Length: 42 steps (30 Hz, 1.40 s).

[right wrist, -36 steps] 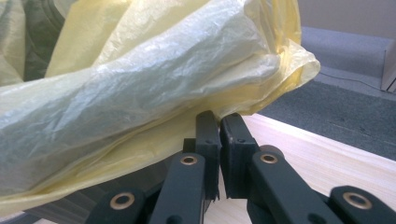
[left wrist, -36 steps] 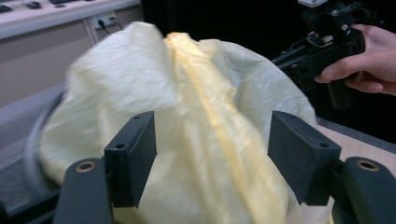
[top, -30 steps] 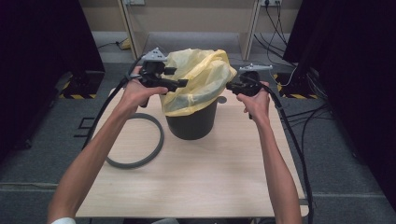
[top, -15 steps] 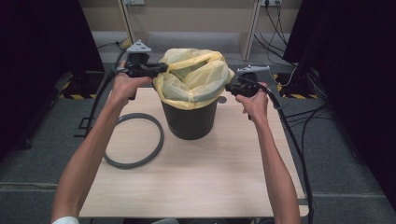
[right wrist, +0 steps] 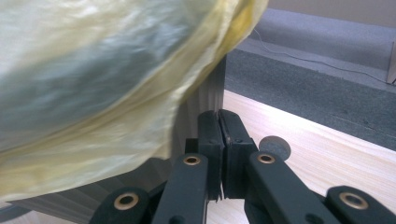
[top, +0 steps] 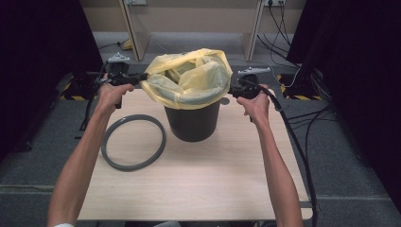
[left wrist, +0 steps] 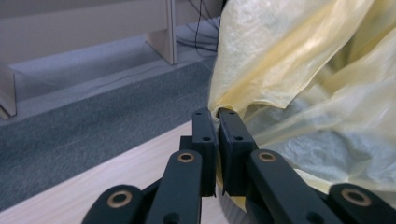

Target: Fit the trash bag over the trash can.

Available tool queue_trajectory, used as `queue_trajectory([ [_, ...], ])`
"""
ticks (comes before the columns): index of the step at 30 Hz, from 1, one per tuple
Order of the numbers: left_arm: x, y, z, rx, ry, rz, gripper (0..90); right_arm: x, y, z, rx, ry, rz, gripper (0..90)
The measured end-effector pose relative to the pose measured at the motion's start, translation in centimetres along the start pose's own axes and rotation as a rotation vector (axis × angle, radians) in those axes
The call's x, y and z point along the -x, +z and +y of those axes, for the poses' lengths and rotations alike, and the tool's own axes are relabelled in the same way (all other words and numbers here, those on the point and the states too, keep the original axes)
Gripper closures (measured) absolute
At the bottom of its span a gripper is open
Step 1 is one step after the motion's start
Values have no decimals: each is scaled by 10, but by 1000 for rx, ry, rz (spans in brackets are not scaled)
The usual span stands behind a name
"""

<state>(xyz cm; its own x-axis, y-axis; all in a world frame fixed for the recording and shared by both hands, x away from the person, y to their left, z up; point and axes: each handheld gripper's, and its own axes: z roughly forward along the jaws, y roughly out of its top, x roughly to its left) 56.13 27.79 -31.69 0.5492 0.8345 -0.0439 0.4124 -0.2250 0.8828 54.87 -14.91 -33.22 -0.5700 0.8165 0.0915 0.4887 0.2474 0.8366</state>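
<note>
One yellow bag (top: 189, 78) lines one dark bin (top: 192, 122) that stands between the two tongs, its loose rim folded outward over the bin's top on all sides. The left gripper (top: 140, 78) has just been closing and now pinches the bag's edge (left wrist: 219, 111) between its jaws, at the bin's left side. The right gripper (top: 230, 89) sits just beside the bin's right side with its jaws pressed together; in the right gripper view (right wrist: 218, 114) they meet below the overhanging bag against the ribbed bin wall (right wrist: 205, 100), and whether any film lies between them cannot be told. One grey ring (top: 134, 142) lies flat on the table (top: 198, 189), below the left gripper and just left of the bin, apart from it. One small round knob (right wrist: 275, 145) sits on the table close to the right gripper's tips. The table's near half lies bare; its far edge runs just behind both tongs, with grey floor (left wrist: 93, 121) beyond.
</note>
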Motion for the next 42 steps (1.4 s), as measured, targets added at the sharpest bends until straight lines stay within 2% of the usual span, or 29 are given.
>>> queue_trajectory([
  [3, 0, 10, -13, -23, -1, -10, 860, -1, 3, -1, -9, -3, 1, 891],
  [5, 3, 11, -18, -11, -8, -33, 860, -2, 4, -2, -14, -6, -1, 891],
  [7, 8, 8, -20, -5, 11, -34, 860, -2, 5, -3, -20, -8, -4, 878],
  [9, 12, 2, -22, 4, 31, -38, 860, -2, 2, -2, -15, 10, -11, 801],
  [12, 17, -7, -27, 13, 53, -40, 860, -4, -10, -1, 0, 1, -49, 670],
  [16, 24, -16, -34, 33, 60, -42, 859, -7, -32, -2, 22, 0, -89, 599],
  [19, 34, -22, -38, 52, 73, -49, 859, -12, -48, -4, 50, -6, -66, 548],
  [22, 45, -26, -44, 62, 92, -57, 859, -25, -60, -4, 70, -21, -40, 496],
  [25, 57, -29, -49, 80, 107, -68, 858, -45, -69, -6, 82, -62, -4, 476],
  [27, 65, -31, -51, 92, 121, -64, 857, -59, -71, -8, 66, -85, 34, 461],
  [29, 76, -33, -54, 106, 133, -68, 856, -69, -69, -11, 65, -85, 83, 452],
  [32, 90, -35, -57, 118, 156, -67, 848, -80, -67, -14, 70, -91, 114, 416],
  [36, 99, -34, -60, 118, 165, -82, 834, -96, -62, -18, 56, -113, 143, 375],
  [39, 103, -36, -61, 118, 165, -99, 819, -105, -55, -21, 46, -135, 147, 376],
  [40, 104, -37, -61, 115, 169, -107, 801, -107, -53, -21, 46, -142, 136, 416],
  [42, 105, -41, -62, 112, 170, -121, 751, -109, -51, -22, 54, -165, 117, 593],
])
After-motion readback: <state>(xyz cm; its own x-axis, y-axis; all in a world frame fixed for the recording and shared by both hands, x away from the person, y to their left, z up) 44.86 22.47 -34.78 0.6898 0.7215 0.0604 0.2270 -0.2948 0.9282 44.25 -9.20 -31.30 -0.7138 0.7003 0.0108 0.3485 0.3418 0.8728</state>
